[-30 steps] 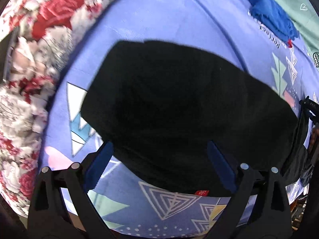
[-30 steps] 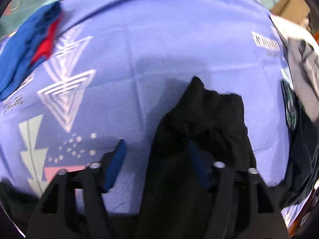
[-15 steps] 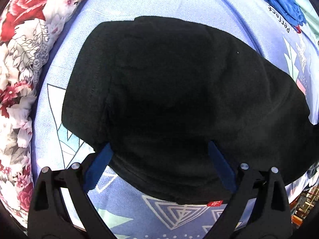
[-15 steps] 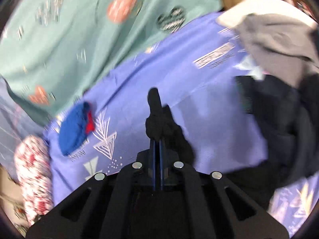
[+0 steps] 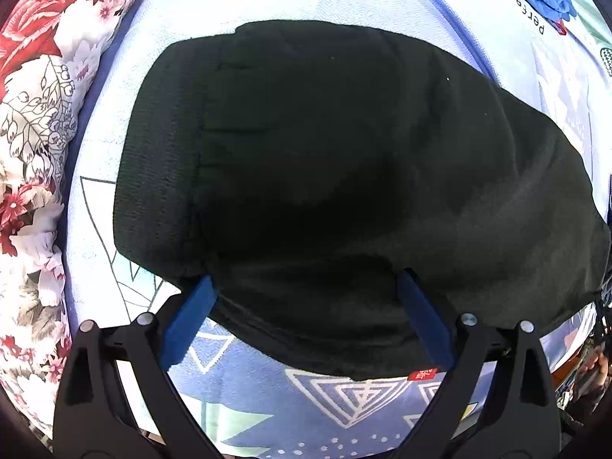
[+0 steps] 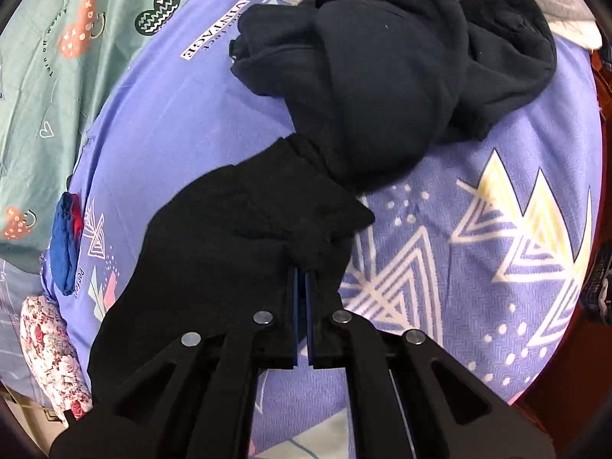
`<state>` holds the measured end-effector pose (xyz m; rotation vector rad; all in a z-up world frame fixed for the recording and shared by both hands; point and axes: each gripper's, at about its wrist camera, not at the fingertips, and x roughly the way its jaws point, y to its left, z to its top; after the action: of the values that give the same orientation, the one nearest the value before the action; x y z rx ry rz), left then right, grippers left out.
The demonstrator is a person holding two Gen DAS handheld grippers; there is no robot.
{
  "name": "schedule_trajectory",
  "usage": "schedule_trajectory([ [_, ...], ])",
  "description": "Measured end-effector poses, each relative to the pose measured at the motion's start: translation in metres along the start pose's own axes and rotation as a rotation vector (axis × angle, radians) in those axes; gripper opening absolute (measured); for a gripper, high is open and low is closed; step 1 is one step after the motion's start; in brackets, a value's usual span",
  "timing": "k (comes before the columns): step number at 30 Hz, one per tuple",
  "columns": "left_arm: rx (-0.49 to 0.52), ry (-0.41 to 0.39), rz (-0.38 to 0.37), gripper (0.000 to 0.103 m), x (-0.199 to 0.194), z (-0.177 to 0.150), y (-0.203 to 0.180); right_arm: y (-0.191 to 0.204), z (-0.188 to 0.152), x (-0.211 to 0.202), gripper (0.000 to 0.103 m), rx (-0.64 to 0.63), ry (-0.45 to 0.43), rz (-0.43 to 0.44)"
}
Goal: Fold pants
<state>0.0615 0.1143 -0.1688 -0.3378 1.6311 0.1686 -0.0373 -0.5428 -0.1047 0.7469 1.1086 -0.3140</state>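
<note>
Two grippers frame black pants (image 5: pixel 344 176) lying on a purple patterned bedsheet (image 5: pixel 344 397). The left gripper (image 5: pixel 306 287) hovers with jaws wide apart, holding nothing, over the waistband end. The right gripper (image 6: pixel 304 267) is clamped tight on a bunched fold. Beyond lies a dark clothes pile (image 6: pixel 401 69), then a teal sheet (image 6: pixel 57 57).

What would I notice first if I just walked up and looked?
The big black pants fill the middle, spread on a purple sheet with white triangles. The right gripper is shut on one end of them, while the left gripper is open at their near edge. Behind, at the sheet's far end, lies a dark clothes pile, and a flowery red quilt runs along the left.
</note>
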Motion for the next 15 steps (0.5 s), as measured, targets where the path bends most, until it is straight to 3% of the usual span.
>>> schedule_trajectory([
  [1, 0.003, -0.002, -0.005, 0.096, 0.001, 0.000, 0.004, 0.002, 0.001, 0.002, 0.006, -0.001, 0.014, -0.009],
  [2, 0.005, -0.004, -0.009, 0.096, 0.000, -0.001, 0.004, 0.003, 0.004, 0.004, 0.020, 0.009, 0.028, -0.006],
  [3, 0.007, -0.008, -0.014, 0.096, -0.001, -0.001, 0.005, 0.004, 0.005, 0.006, 0.046, 0.031, 0.045, 0.011],
  [4, 0.007, -0.012, -0.017, 0.096, -0.006, -0.016, 0.001, 0.003, 0.006, 0.004, 0.058, 0.048, 0.030, 0.019],
  [8, 0.004, -0.026, -0.043, 0.096, -0.010, -0.021, 0.007, 0.006, 0.016, 0.001, 0.058, 0.109, -0.011, 0.096],
  [9, 0.002, -0.029, -0.048, 0.096, -0.011, -0.021, 0.010, 0.007, 0.017, 0.004, 0.053, 0.108, -0.008, 0.077],
  [10, 0.000, -0.031, -0.050, 0.096, -0.011, -0.022, 0.011, 0.008, 0.021, 0.008, 0.037, 0.106, -0.002, 0.057],
  [12, -0.006, -0.036, -0.053, 0.096, -0.011, -0.023, 0.014, 0.005, 0.025, 0.015, 0.018, 0.127, 0.004, 0.013],
  [15, -0.012, -0.048, -0.061, 0.096, -0.010, -0.027, 0.020, 0.008, 0.031, 0.005, 0.012, 0.110, -0.035, 0.005],
])
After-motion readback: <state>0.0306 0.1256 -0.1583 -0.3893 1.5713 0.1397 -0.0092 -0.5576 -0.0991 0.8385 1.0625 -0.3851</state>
